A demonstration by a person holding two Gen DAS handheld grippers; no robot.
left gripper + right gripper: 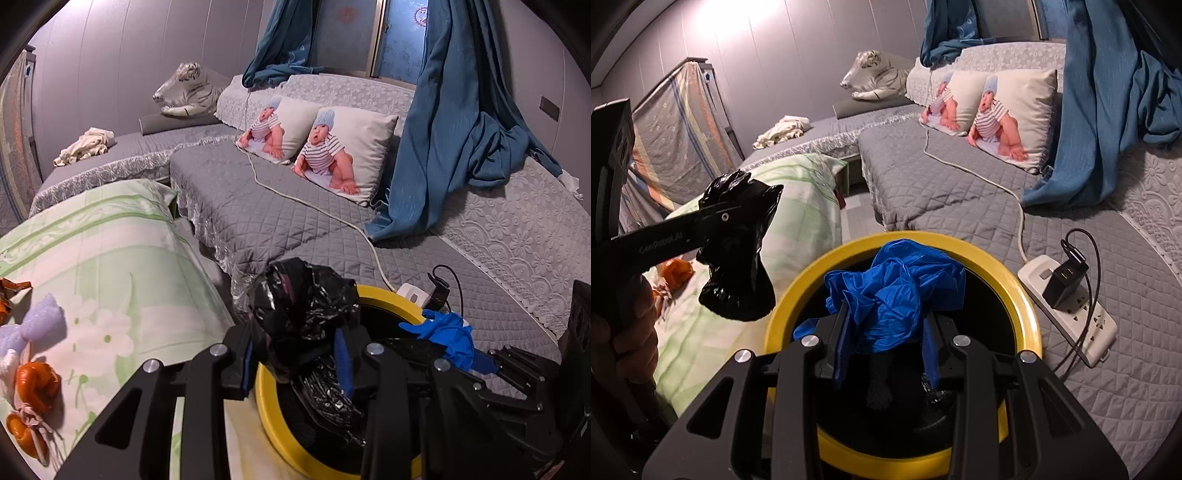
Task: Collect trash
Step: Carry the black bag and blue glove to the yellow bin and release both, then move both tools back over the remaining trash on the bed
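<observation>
A yellow-rimmed bin (1023,295) with a black liner stands on the grey sofa; it also shows in the left wrist view (391,297). My left gripper (295,354) is shut on a crumpled black plastic bag (303,306) at the bin's left rim; the bag also shows in the right wrist view (738,258). My right gripper (886,343) is shut on a crumpled blue plastic bag (897,288) held over the bin's opening; the blue bag also shows in the left wrist view (447,336).
A green floral pillow (110,266) lies left of the bin, with orange (35,384) and purple (40,321) scraps on it. A white power strip (1075,314) with a black charger (1063,280) and cables lies right of the bin. Baby-print cushions (332,155) and blue curtains (454,129) stand behind.
</observation>
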